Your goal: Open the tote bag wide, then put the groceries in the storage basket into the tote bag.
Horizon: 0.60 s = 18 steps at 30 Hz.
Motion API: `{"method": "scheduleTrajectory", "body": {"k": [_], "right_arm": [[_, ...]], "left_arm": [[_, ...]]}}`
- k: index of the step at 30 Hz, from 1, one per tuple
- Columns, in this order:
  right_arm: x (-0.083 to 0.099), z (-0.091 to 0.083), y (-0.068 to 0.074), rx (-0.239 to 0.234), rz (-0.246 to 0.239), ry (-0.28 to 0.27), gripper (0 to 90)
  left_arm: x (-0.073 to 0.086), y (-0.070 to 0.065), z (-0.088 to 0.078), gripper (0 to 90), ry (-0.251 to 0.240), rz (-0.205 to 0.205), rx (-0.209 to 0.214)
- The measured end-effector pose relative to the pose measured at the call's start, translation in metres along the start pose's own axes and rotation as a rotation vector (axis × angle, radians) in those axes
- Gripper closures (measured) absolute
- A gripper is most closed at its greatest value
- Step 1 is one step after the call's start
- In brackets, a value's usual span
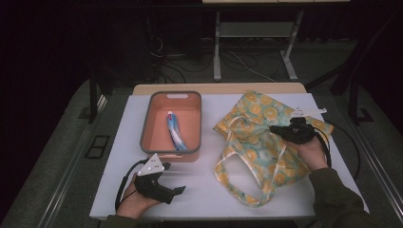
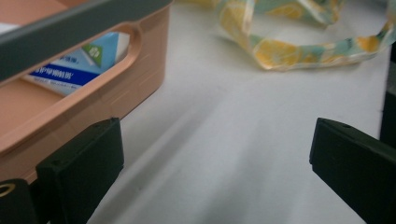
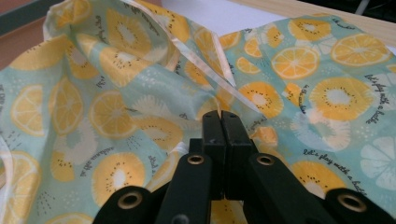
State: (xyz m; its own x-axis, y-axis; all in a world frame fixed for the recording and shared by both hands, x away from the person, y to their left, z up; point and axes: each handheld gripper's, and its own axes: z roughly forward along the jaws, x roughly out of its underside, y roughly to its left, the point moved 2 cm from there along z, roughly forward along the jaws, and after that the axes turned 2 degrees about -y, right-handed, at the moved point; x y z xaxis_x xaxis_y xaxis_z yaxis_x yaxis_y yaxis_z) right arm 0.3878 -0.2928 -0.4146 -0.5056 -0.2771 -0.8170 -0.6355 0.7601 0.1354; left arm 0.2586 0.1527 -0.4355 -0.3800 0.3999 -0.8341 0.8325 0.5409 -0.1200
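Note:
A cloth bag (image 1: pixel 252 147) printed with lemon and kiwi slices lies rumpled on the right half of the white table (image 1: pixel 209 190). My right gripper (image 1: pixel 273 128) reaches over it from the right. Its jaws (image 3: pixel 220 114) are pressed together with a fold of the bag (image 3: pixel 116 107) pinched at their tips, and creases run toward them. An orange bin (image 1: pixel 147 118) with a grey rim holds a blue and white toothpaste tube (image 1: pixel 175 130). My left gripper (image 1: pixel 175 178) rests on the table just in front of the bin, open (image 2: pixel 217 158), with nothing between its fingers.
The bag's handle loops (image 1: pixel 237 183) trail toward the table's front edge; one strap (image 2: pixel 303 51) lies ahead of the left gripper. The bin's front wall (image 2: pixel 93 112) stands close beside the left jaw. Desk legs and cables (image 1: pixel 237 61) are on the floor beyond.

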Motion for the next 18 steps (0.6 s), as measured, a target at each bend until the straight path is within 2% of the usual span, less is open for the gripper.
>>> {"method": "scheduleTrajectory", "body": {"k": [5, 9, 13, 15, 16, 18], "right_arm": [[0.0, 0.0, 0.002, -0.005, -0.008, -0.002, 89.5], [0.001, -0.001, 0.003, -0.006, -0.009, -0.002, 89.5], [0.0, -0.002, 0.004, -0.009, -0.015, -0.001, 89.5], [0.0, -0.003, 0.004, -0.012, -0.02, -0.005, 89.5], [0.0, -0.003, 0.004, -0.012, -0.024, -0.006, 89.5], [-0.001, -0.003, 0.003, -0.013, -0.021, -0.009, 89.5]], "left_arm": [[-0.021, -0.007, -0.013, 2.4, -0.059, 0.002, 0.072], [-0.04, -0.005, -0.021, 2.6, -0.085, -0.001, 0.093], [-0.063, 0.004, -0.024, 2.5, -0.085, 0.026, 0.045], [-0.077, 0.016, -0.021, 2.6, -0.09, 0.026, -0.007], [-0.081, 0.021, -0.02, 2.6, -0.094, 0.026, -0.018], [-0.092, 0.035, -0.014, 2.7, -0.099, 0.008, -0.062]]}}
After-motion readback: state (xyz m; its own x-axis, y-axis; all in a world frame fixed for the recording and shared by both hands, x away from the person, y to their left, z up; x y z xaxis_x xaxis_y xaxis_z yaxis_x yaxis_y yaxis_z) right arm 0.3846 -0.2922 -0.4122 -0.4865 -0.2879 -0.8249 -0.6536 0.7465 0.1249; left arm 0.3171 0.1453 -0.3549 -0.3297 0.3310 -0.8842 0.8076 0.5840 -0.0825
